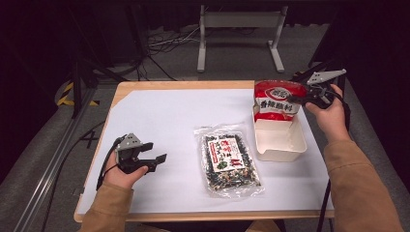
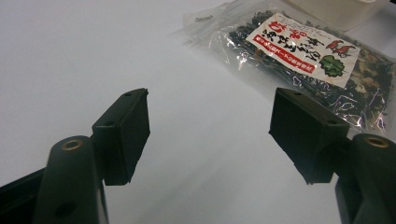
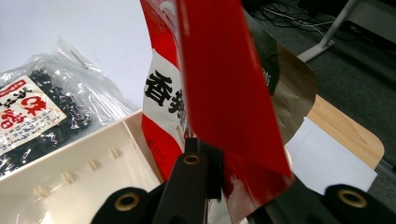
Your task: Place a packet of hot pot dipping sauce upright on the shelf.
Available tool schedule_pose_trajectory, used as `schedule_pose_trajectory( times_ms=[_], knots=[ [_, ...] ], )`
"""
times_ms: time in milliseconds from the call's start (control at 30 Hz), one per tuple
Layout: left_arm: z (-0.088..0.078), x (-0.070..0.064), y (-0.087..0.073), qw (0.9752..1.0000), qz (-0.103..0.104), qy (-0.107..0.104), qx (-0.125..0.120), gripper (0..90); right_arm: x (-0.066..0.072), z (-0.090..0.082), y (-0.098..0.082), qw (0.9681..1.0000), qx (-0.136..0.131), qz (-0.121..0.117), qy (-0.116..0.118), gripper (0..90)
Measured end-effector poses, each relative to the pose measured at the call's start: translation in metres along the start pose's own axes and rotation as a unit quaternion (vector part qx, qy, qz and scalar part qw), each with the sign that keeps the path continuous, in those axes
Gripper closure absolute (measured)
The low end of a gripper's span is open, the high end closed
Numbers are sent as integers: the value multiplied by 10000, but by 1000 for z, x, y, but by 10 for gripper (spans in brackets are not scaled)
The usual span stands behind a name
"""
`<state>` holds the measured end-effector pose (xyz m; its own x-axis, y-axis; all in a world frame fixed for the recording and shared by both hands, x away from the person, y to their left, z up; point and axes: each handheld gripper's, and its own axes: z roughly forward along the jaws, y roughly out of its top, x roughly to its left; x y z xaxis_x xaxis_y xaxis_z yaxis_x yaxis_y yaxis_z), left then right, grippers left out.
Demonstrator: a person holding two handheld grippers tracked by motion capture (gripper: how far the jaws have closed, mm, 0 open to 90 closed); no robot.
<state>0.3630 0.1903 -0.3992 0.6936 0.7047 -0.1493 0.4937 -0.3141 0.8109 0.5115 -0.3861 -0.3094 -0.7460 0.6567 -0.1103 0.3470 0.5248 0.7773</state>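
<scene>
Red seasoning pouch (image 1: 278,100) hangs upright at the far right of the table (image 1: 145,89), its lower end dipping into the far end of the white box (image 1: 280,140). My right gripper (image 1: 309,99) pinches the pouch's right edge; in the right gripper view the red film (image 3: 224,93) is clamped between the pads, with the box's ribbed wall (image 3: 74,177) just below. Beside the box, toward the table's middle, lies the clear seaweed packet (image 1: 228,159), flat on the white sheet (image 1: 159,121). My left gripper (image 1: 147,157) rests near the front left corner, jaws spread with nothing between them, the seaweed packet (image 2: 308,56) lying ahead of them.
</scene>
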Motion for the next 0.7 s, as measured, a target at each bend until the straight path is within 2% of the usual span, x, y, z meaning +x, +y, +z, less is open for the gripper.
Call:
schedule_pose_trajectory(
  times_ms=[67, 167, 267, 367, 433, 700],
  knots=[
    [1, 0, 1, 10000, 15, 9, 2, 286, 3, -1, 2, 10000, 29, 7, -95, 819],
    [2, 0, 2, 10000, 33, 2, 1, 273, 4, -2, 1, 9999, -12, 15, -109, 796],
    [2, 0, 3, 9999, 78, 75, -41, 226, 6, -7, -1, 9996, -148, 171, -154, 719],
    [3, -1, 3, 10000, 46, 61, -58, 201, 8, -14, -2, 9988, -272, 323, -249, 617],
    [3, -1, 4, 9999, 71, 53, -72, 194, 9, -18, -4, 9983, -343, 378, -279, 588],
    [7, -4, 11, 9994, 326, 58, -51, 171, 19, -34, -9, 9976, -407, 336, -437, 491]
  ],
)
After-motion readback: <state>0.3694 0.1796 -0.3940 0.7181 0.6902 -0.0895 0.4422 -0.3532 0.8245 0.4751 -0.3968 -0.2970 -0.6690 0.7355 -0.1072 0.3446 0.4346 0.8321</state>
